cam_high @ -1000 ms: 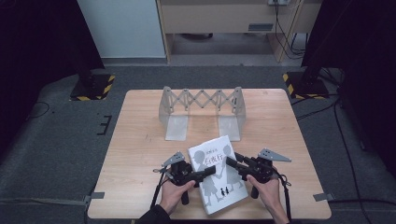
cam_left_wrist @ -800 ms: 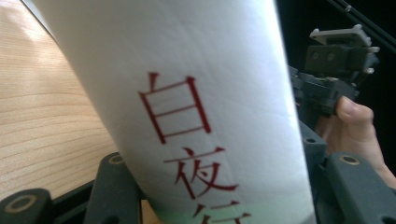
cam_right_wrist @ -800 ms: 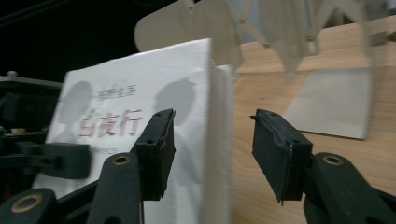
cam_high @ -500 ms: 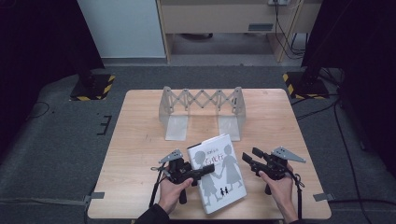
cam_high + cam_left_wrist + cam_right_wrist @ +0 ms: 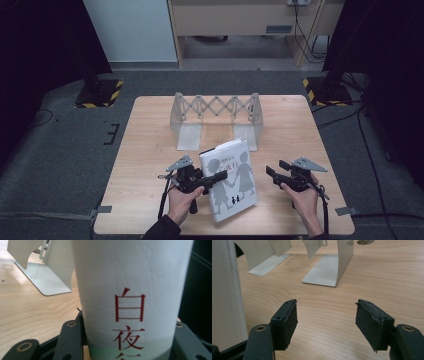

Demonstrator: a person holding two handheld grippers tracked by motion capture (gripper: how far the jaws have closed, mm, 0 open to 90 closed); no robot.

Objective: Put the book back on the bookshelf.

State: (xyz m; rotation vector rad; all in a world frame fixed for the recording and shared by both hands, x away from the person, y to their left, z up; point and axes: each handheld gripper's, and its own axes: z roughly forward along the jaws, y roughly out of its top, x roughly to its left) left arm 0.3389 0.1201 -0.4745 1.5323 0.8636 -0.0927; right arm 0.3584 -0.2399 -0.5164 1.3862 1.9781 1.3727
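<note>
A: Book [image 5: 231, 178] sits near the front edge of the surface [image 5: 150, 150], tilted up, its spine clamped in the left hand-held gripper [image 5: 219, 177]. Why the spine?

B: Judging by the grip, the stiffest part is taken, so the white cover stays shut while it is carried.

A: Right hand-held gripper [image 5: 271, 172]?

B: Apart from the book, toward the front right corner; its jaws have just been opening and now stand wide with nothing between them.

A: Destination?

B: Probably the expandable book rack [image 5: 215, 117] at the back of the surface, its slots unoccupied.
</note>
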